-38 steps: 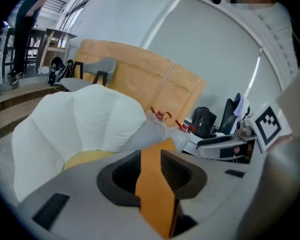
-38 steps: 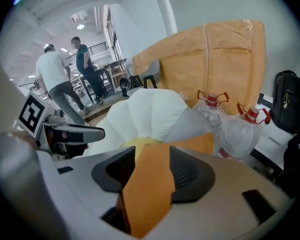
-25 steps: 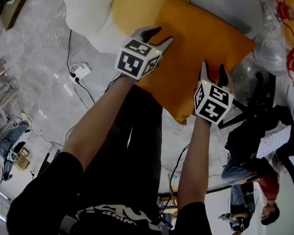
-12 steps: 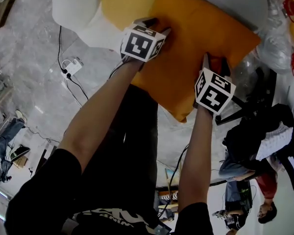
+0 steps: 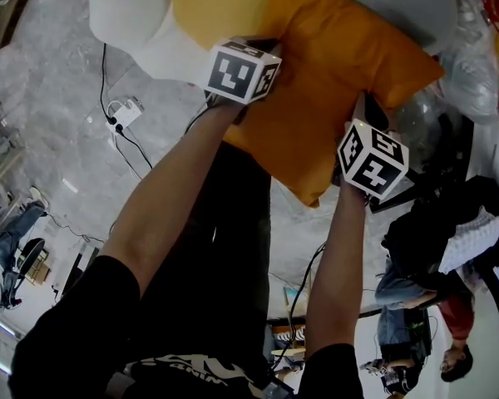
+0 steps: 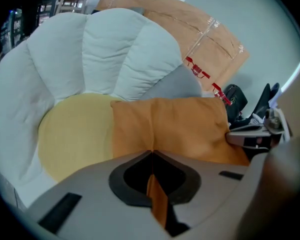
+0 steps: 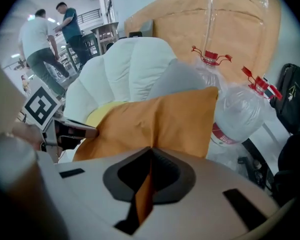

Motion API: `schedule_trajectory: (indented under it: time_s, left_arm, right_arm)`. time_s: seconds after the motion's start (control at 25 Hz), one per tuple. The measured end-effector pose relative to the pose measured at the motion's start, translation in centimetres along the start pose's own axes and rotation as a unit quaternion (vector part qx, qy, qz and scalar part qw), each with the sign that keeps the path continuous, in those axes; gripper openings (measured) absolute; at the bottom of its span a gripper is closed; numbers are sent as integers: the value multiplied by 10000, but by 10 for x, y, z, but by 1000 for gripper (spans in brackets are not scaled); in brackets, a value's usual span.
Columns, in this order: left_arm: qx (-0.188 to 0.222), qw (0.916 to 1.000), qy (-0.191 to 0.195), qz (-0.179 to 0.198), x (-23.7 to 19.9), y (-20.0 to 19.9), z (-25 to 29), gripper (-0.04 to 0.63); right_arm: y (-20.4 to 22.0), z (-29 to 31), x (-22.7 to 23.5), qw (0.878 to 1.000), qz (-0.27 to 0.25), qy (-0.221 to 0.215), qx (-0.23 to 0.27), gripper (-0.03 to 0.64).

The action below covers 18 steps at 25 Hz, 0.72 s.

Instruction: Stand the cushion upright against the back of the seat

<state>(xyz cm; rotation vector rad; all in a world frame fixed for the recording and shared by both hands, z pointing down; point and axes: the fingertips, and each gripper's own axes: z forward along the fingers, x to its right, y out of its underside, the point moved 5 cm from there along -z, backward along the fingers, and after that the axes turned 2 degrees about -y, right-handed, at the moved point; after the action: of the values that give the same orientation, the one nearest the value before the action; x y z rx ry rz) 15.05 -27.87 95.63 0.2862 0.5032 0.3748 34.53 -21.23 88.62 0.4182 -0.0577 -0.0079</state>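
Cushion orange; seat pale yellow, with a white quilted back; left gripper and right gripper grey, their cubes patterned in black-and-white squares; bottle clear, red top; floor grey marbled; sleeve black.

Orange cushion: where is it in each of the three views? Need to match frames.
Head view: orange cushion, upper centre-right.
Left gripper view: centre-right, its edge pinched between the jaws.
Right gripper view: centre, its edge pinched between the jaws.
Shared landmark: white padded chair behind the cushion.
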Motion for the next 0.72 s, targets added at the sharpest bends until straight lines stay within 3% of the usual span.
schedule_trajectory:
  time_s: [0.28, 0.44, 0.72]
  left_arm:
    - [94, 9995, 259, 180, 16, -2, -31, 11]
    - [204, 9987, 473, 64, 29, -1, -68, 11]
    - [999, 9942, 380, -119, 22, -39, -165, 9]
  right_arm:
    - [6, -22, 10, 9972, 584, -208, 420, 26]
    - [5, -54, 6, 9931, 904, -373, 649, 26]
    - [-37, -108, -34, 9842, 1069, -735, 1204, 26]
